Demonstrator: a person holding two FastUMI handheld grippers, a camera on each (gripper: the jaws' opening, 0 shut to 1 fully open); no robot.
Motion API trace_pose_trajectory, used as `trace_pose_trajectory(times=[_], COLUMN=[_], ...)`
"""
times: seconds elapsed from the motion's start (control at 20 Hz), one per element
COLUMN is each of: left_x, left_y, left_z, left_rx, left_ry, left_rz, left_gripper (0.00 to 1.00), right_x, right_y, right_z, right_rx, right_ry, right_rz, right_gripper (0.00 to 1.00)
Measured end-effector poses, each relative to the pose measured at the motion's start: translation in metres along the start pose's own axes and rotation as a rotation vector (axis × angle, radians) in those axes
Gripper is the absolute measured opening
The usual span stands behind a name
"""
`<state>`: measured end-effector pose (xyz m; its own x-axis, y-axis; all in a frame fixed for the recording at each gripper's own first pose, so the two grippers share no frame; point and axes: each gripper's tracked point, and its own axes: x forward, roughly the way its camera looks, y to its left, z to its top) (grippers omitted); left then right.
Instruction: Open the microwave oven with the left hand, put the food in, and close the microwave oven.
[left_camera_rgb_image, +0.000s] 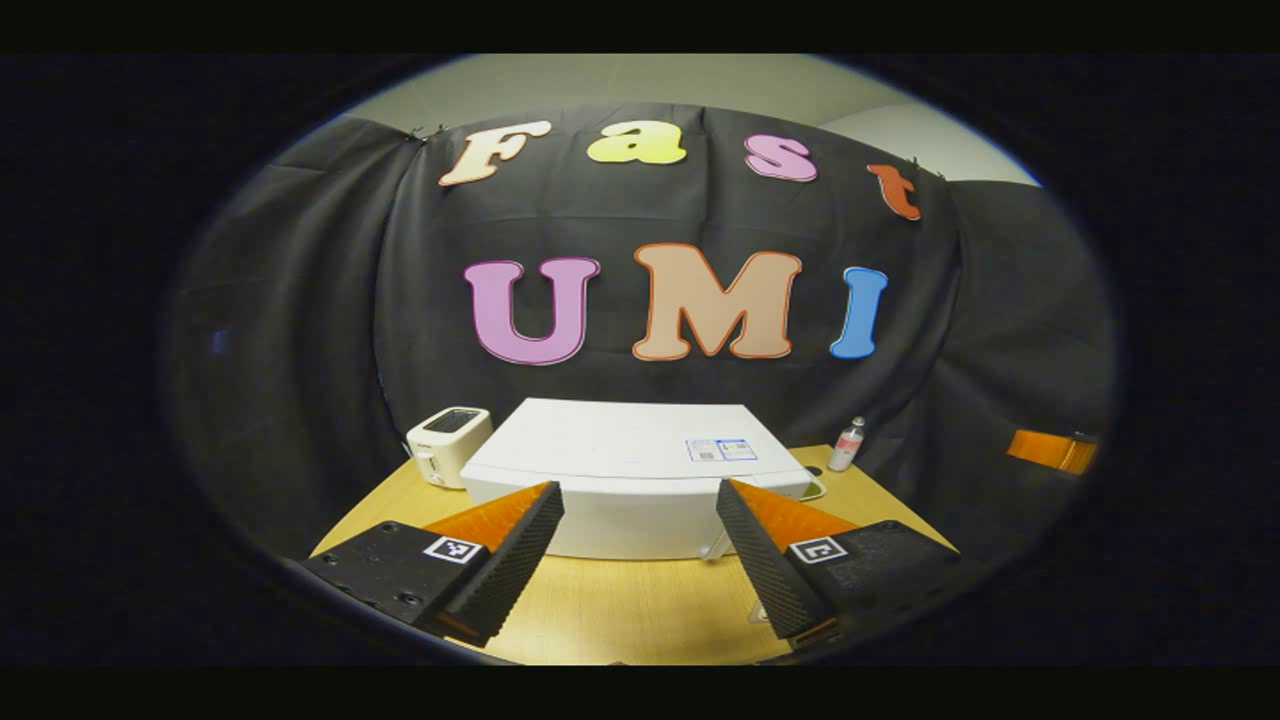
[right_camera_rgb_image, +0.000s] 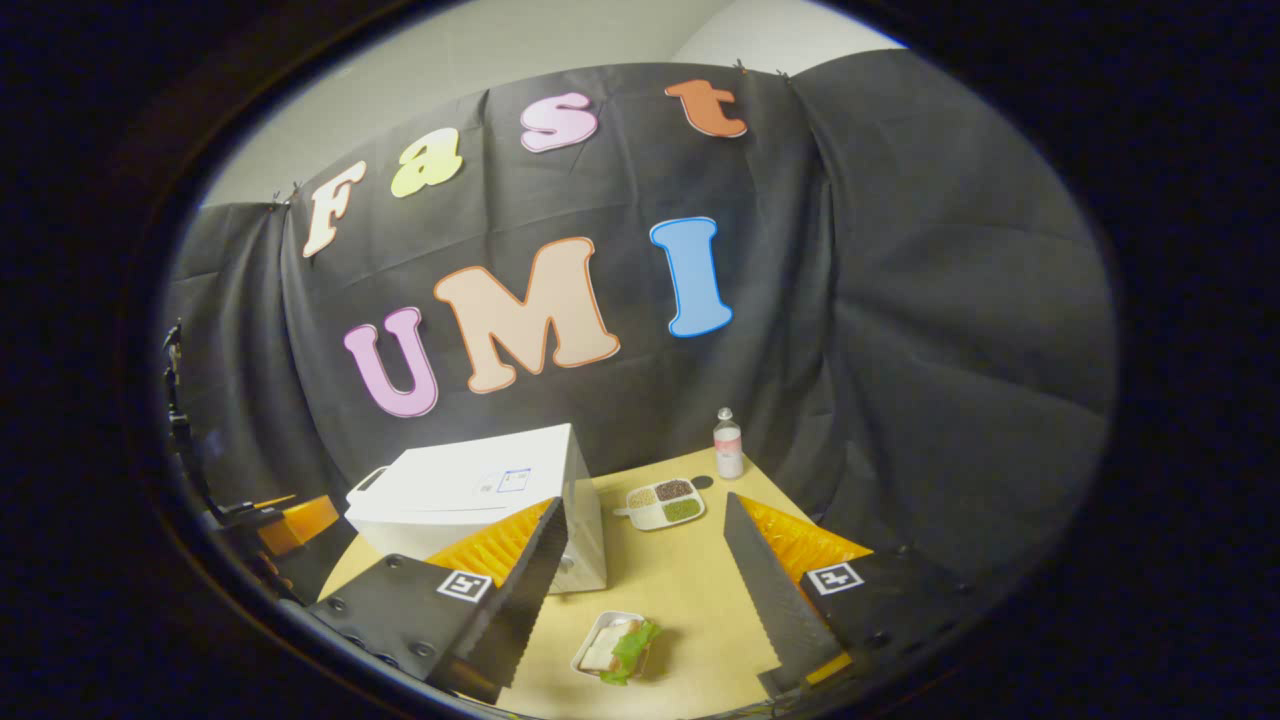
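Left gripper view, from where I steer: the table (left_camera_rgb_image: 640, 610), pale wood, fills the foreground under the black booth wall. On it sits the microwave (left_camera_rgb_image: 625, 465), a white box with its door shut, square ahead of my left gripper (left_camera_rgb_image: 640, 545), whose jaws stand wide apart with nothing between them. A sticker (left_camera_rgb_image: 720, 450) lies on the microwave's top, toward its right. A white toaster (left_camera_rgb_image: 448, 445) stands just beside the microwave's left side, near the table's back edge. A small bottle (left_camera_rgb_image: 846, 445) stands upright at the table's far right, close to the wall.

In the right gripper view I see the table (right_camera_rgb_image: 690, 590) from the right end, with the microwave (right_camera_rgb_image: 480, 495) on the left of the picture. My right gripper (right_camera_rgb_image: 645, 560) hangs over the tabletop, jaws spread wide and empty. The food (right_camera_rgb_image: 615, 647), what looks like a sandwich with a green leaf in a shallow white tray, lies on the table near the front edge, low between the fingers and apart from both. Farther back, a divided dish (right_camera_rgb_image: 662, 502) with three fillings rests just right of the microwave, and the bottle (right_camera_rgb_image: 728, 444) stands behind it near the wall. At the far left edge of this view is part of the other gripper (right_camera_rgb_image: 290, 520); I cannot tell its jaws from here.
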<state>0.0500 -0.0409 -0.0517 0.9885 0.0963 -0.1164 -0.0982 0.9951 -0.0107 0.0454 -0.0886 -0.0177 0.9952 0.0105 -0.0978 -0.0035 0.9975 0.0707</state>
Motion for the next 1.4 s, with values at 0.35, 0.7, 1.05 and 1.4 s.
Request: trace_pose_trajectory(times=[0.35, 0.7, 1.05, 1.4], left_x=[0.028, 0.060, 0.090, 0.135], left_y=[-0.016, -0.053, -0.078, -0.083], left_z=[-0.070, -0.148, -0.197, -0.219], left_rx=[-0.022, -0.071, -0.097, -0.091], left_ry=[0.145, 0.303, 0.420, 0.482], left_rz=[0.021, -0.024, -0.048, -0.064], left_gripper=[0.96, 0.96, 0.97, 0.94], right_x=[0.016, 0.024, 0.028, 0.028], right_y=[-0.013, -0.047, -0.084, -0.098], right_z=[-0.007, -0.021, -0.038, -0.050], right_rx=[-0.002, 0.020, 0.056, 0.116], right_ry=[0.026, 0.048, 0.094, 0.141], right_rz=[0.045, 0.046, 0.005, -0.006], right_gripper=[0.98, 0.98, 0.98, 0.92])
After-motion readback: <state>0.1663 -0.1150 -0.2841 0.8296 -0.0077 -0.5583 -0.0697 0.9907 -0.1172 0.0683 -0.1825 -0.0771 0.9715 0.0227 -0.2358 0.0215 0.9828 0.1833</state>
